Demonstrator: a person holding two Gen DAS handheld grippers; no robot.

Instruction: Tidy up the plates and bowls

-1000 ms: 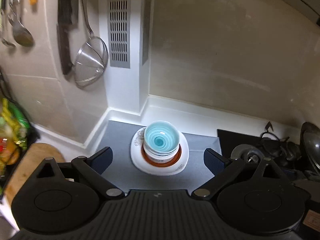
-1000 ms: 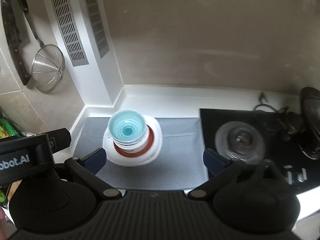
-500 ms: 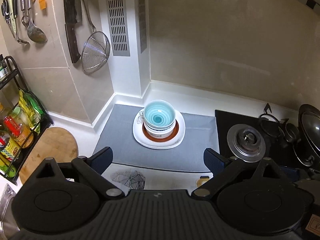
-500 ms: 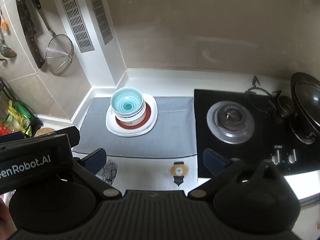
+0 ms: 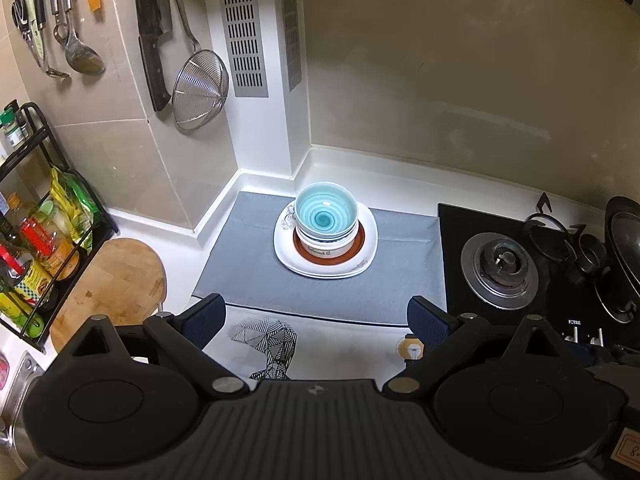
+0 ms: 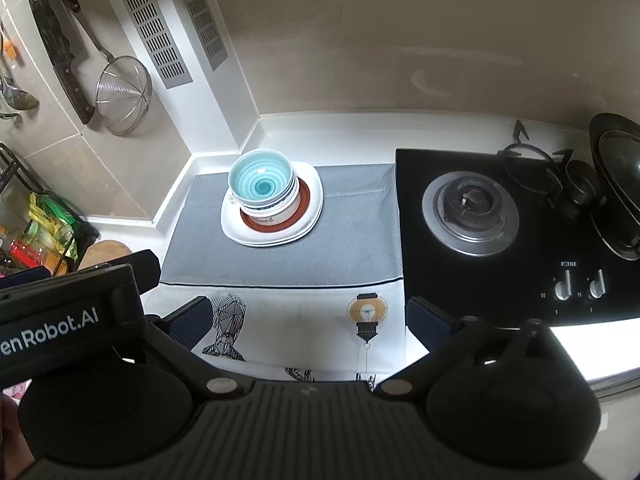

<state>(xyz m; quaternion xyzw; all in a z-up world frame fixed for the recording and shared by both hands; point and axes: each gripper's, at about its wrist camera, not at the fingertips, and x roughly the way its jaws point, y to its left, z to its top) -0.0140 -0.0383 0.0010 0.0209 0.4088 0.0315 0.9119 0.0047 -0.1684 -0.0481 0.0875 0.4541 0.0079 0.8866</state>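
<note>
Bowls [image 5: 326,220] are sitting nested on plates [image 5: 325,258], far on the grey mat [image 5: 256,280]. Near, left gripper [image 5: 316,316] and right gripper [image 6: 306,314] are hovering, jaws apart, empty. Looks finished; avoid nudging the stack.

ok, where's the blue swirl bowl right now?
The blue swirl bowl tops the bowl stack on the white plates, on the grey mat in the counter's back corner, left of the gas burner.
</note>
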